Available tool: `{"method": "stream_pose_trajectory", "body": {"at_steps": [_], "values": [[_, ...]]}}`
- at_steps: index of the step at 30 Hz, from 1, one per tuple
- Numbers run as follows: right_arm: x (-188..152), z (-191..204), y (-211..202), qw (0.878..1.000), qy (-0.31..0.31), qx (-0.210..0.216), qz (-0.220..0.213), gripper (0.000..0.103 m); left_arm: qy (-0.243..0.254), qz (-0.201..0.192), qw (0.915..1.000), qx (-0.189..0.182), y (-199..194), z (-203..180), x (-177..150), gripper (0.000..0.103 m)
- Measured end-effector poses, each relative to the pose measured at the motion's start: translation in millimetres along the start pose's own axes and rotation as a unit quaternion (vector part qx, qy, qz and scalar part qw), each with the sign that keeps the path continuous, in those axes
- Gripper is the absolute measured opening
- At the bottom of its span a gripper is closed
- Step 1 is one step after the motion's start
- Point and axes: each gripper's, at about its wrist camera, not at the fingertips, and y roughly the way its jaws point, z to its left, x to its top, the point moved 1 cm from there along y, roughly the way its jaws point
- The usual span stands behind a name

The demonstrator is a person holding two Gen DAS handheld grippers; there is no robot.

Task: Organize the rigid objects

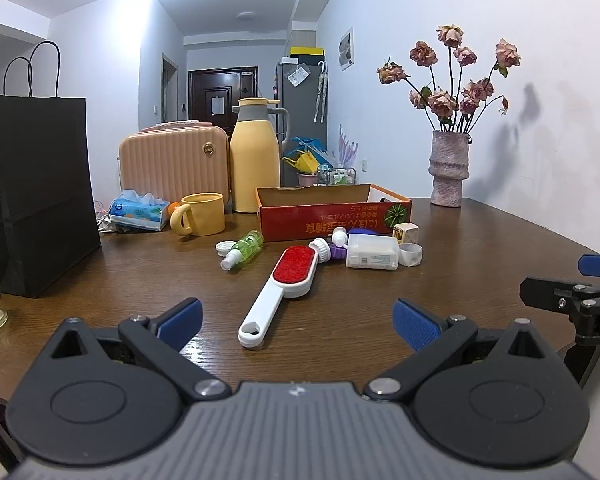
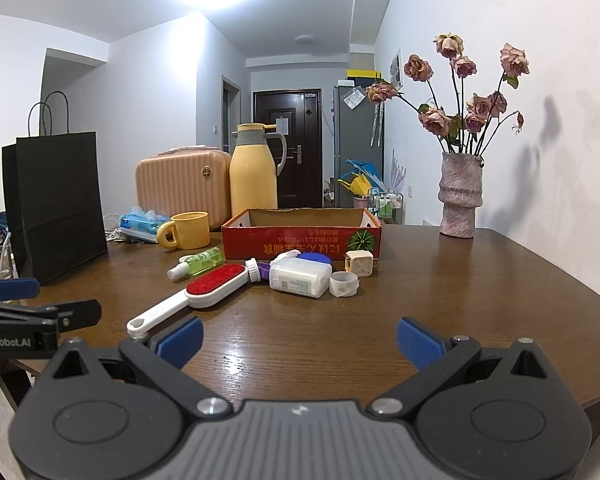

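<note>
A white lint brush with a red pad (image 1: 278,286) (image 2: 196,290) lies on the brown table, handle toward me. Behind it sit a green spray bottle (image 1: 244,254) (image 2: 198,262), a white plastic box (image 1: 372,256) (image 2: 300,278), a purple-and-white brush head (image 1: 328,250) (image 2: 258,270), a clear cap (image 1: 410,254) (image 2: 343,284) and a small cream cube (image 1: 405,233) (image 2: 359,263). An open red cardboard box (image 1: 332,216) (image 2: 300,240) stands just beyond them. My left gripper (image 1: 298,322) is open, the brush handle between its fingers' line. My right gripper (image 2: 300,340) is open over bare table.
A black paper bag (image 1: 44,192) (image 2: 58,204) stands at the left. A yellow mug (image 1: 200,214) (image 2: 186,230), tissue pack (image 1: 140,210), yellow thermos (image 1: 256,156) (image 2: 254,168) and peach case (image 1: 172,164) sit at the back. A vase of dried roses (image 1: 448,172) (image 2: 460,196) is far right.
</note>
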Motion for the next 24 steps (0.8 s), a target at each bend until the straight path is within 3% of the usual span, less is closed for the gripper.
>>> {"method": "stream_pose_trajectory", "body": {"at_steps": [24], "values": [[-0.8, 0.6, 0.9, 1.000, 0.000, 0.000, 0.001, 0.103, -0.001, -0.001, 1.0000, 0.000, -0.7, -0.6, 0.2, 0.103]]}}
